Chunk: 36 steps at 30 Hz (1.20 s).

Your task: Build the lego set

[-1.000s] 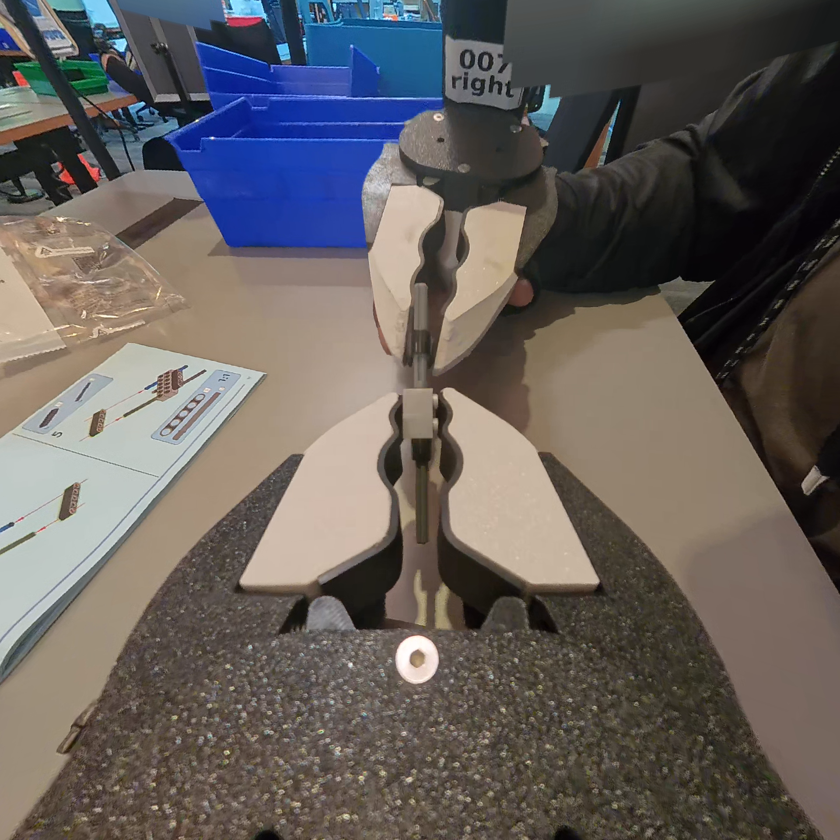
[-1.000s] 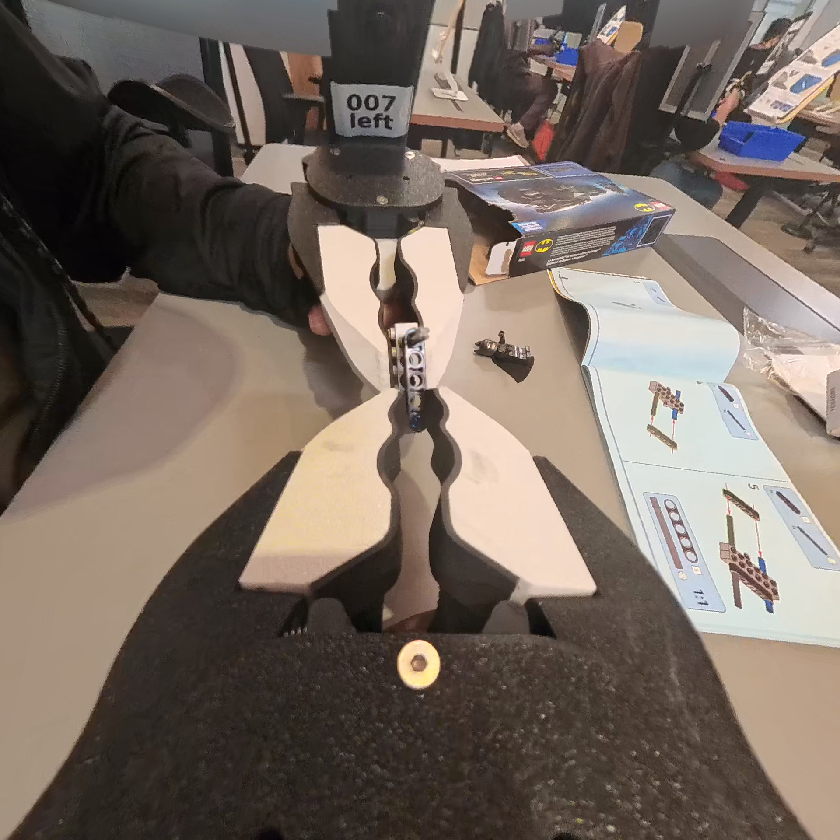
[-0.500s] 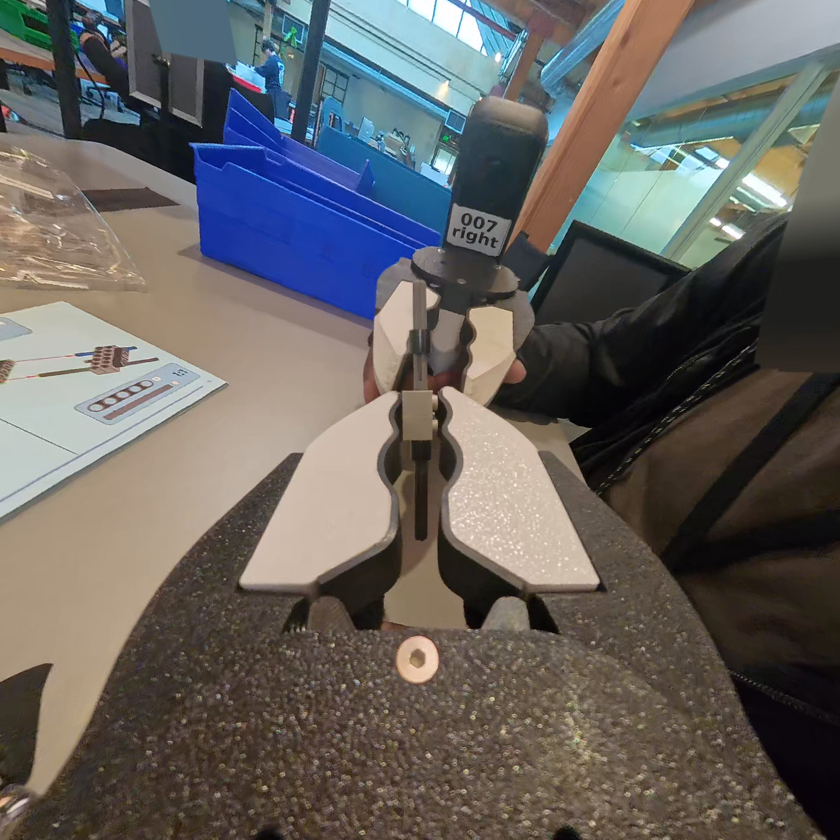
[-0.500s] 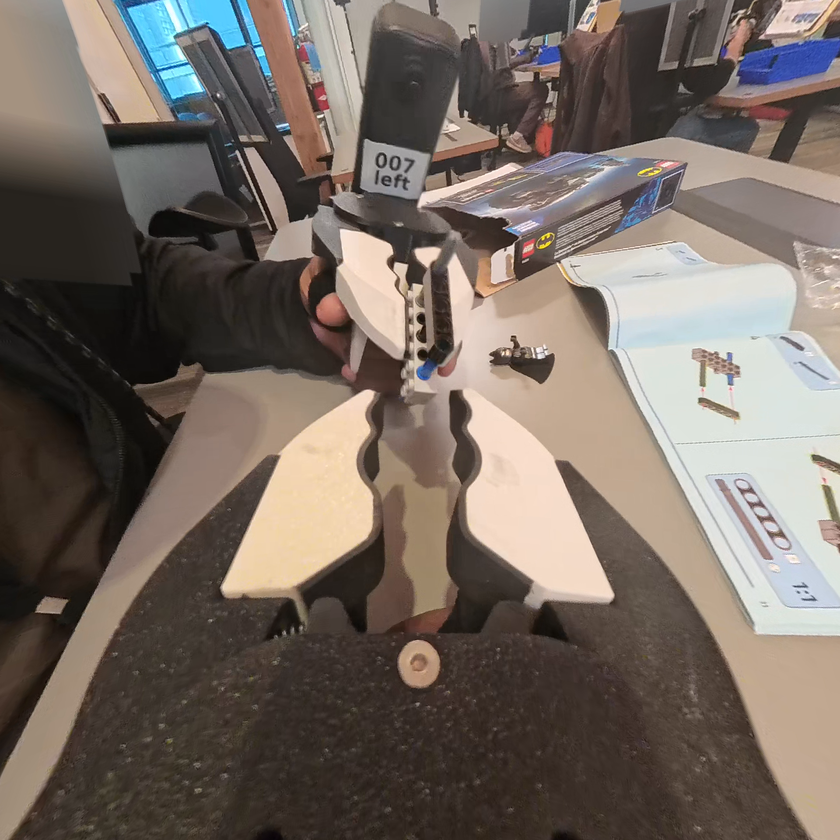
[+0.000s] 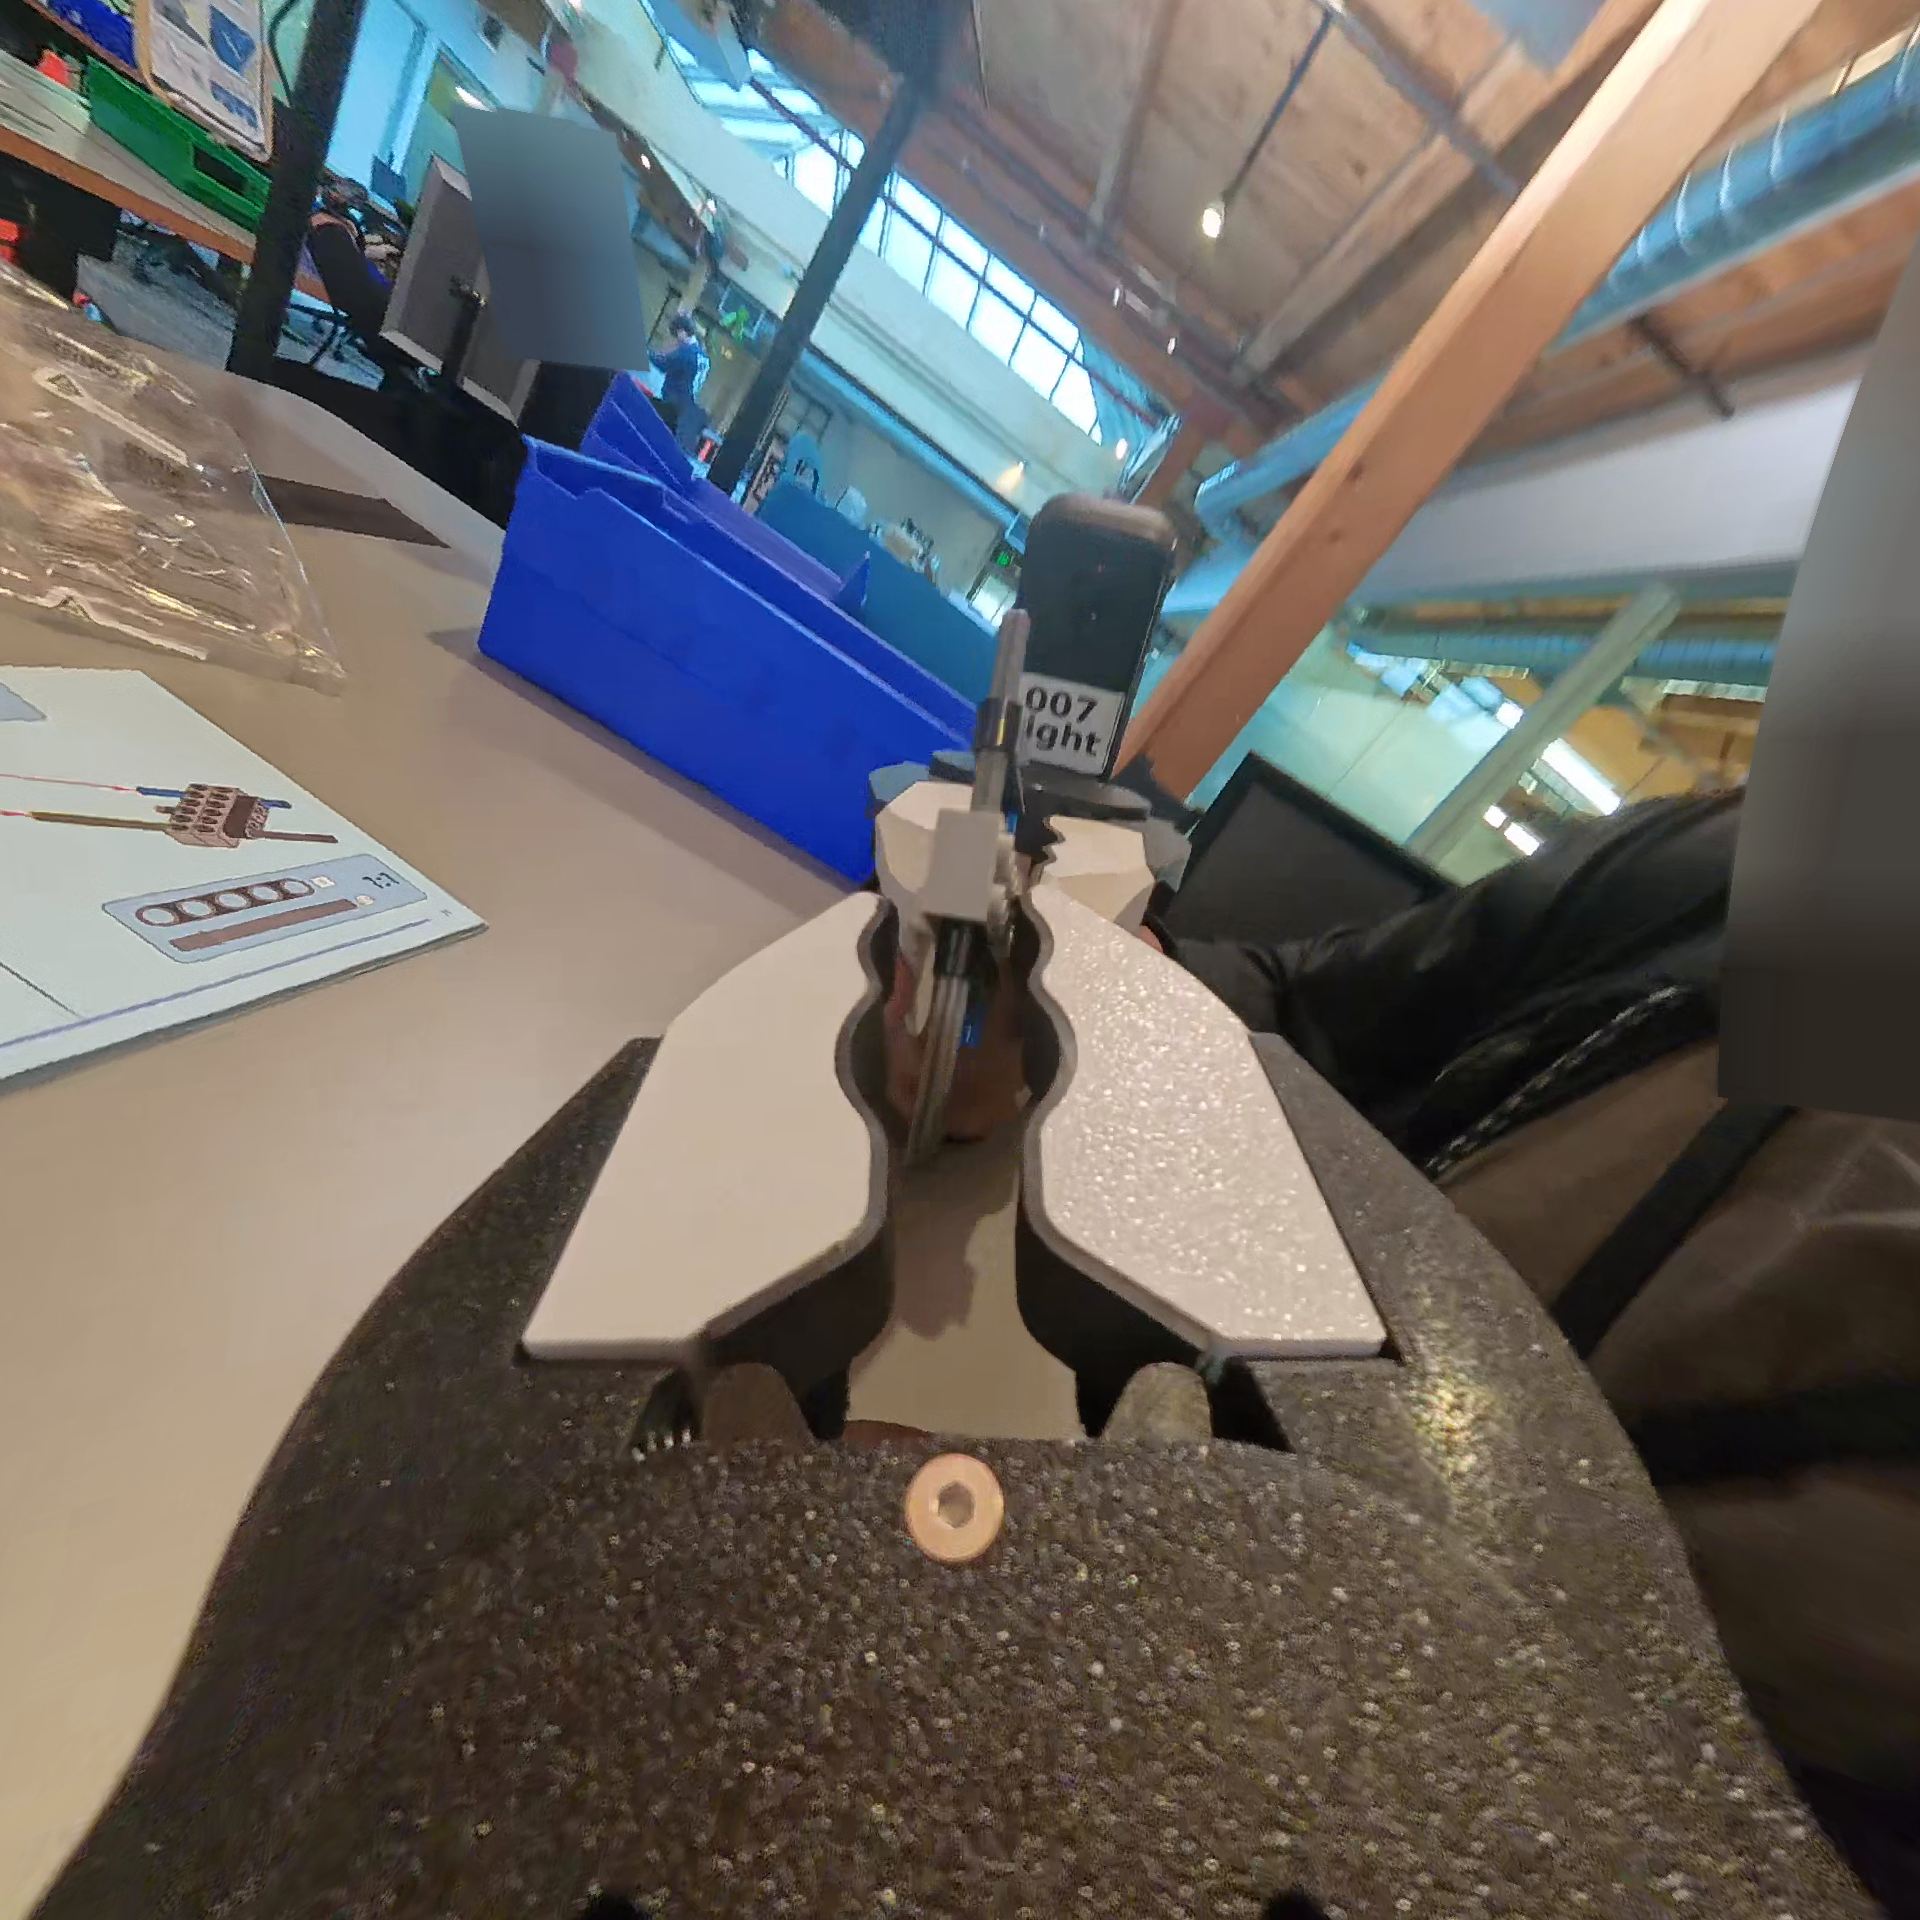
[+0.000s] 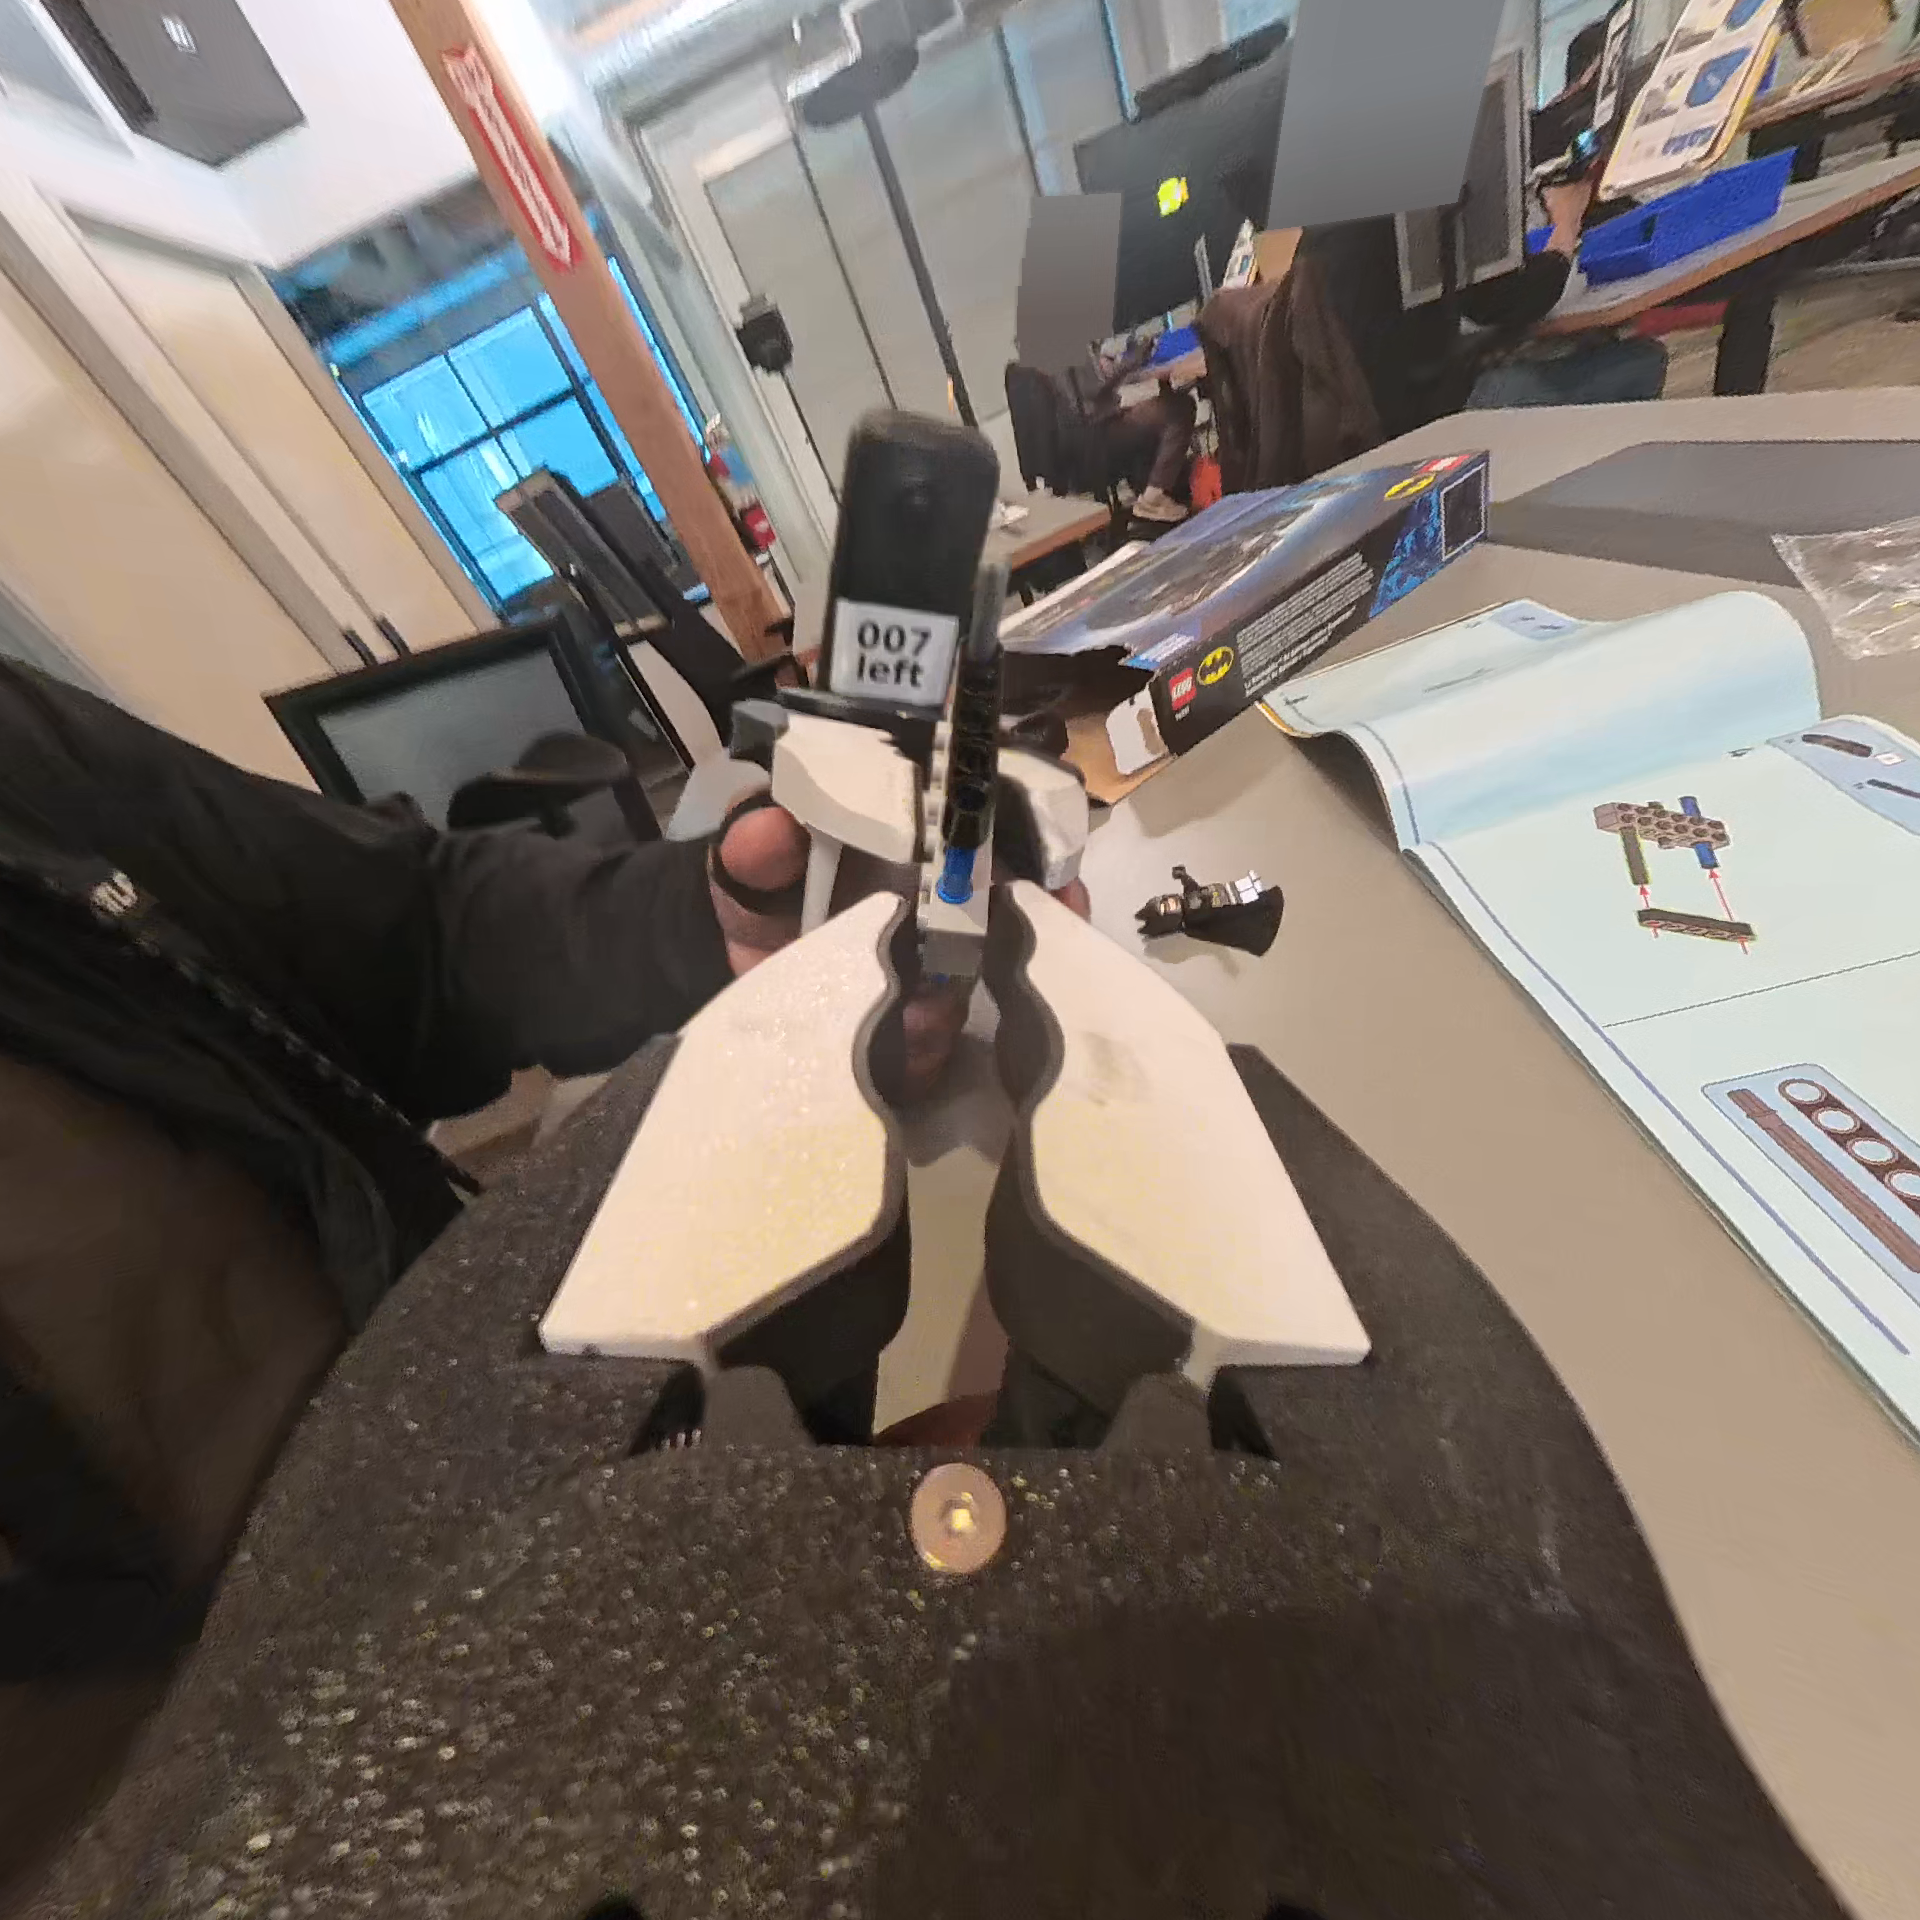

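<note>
Above the surface [image 5: 312, 1143], both tongs meet around the bricks [image 6: 951, 914], held up in the air. Right tongs [image 6: 945, 935] clench the lower end. Left tongs [image 5: 956, 914] stand parted around the bricks, with a gap at one pad. On this one narrow grip the bricks may pivot or drop, and the blue pin [image 6: 954, 873] may slide out.

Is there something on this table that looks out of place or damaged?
The cardboard box has a torn, open end. A small dark figure lies on its side alone on the table. Nothing is spilled.
</note>
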Available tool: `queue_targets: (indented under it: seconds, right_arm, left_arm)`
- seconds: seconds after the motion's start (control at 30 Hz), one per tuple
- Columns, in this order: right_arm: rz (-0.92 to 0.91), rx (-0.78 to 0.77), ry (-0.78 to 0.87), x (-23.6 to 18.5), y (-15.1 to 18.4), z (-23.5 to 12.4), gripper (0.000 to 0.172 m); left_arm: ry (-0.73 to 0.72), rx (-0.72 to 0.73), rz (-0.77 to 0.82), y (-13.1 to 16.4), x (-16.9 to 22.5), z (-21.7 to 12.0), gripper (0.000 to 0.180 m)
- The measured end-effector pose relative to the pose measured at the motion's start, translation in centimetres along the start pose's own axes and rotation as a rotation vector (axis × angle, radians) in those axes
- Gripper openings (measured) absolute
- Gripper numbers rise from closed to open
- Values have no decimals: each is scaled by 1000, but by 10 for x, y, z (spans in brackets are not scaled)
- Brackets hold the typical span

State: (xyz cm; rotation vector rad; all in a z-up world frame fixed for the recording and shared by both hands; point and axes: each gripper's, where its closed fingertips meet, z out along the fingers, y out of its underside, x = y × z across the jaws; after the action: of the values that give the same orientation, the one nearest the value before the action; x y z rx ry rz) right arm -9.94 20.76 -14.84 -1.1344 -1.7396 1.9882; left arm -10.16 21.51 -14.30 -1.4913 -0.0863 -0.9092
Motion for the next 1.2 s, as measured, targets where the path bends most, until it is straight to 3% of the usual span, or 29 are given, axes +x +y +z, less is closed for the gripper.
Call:
queue_targets:
  seconds: [0.23, 0.47, 0.83, 0.9, 1.03, 1.2]
  right_arm:
    - [161, 129, 7, 6, -12, 0, 13]
    - [215, 190, 33, 6, -16, 1, 13]
    - [233, 175, 61, 8, -10, 5, 14]
    - [212, 133, 60, 8, -7, 5, 21]
    - [133, 75, 36, 10, -10, -8, 35]
    - [116, 25, 14, 16, -17, -21, 31]
  left_arm:
    - [74, 256, -175, -21, 1, -2, 23]
    - [64, 376, -193, -24, 1, 5, 20]
    - [24, 393, -229, -22, -5, 5, 11]
    - [33, 389, -219, -23, -3, 2, 11]
    - [14, 321, -246, -21, -9, -2, 11]
    - [-4, 198, -243, -12, -10, -2, 11]
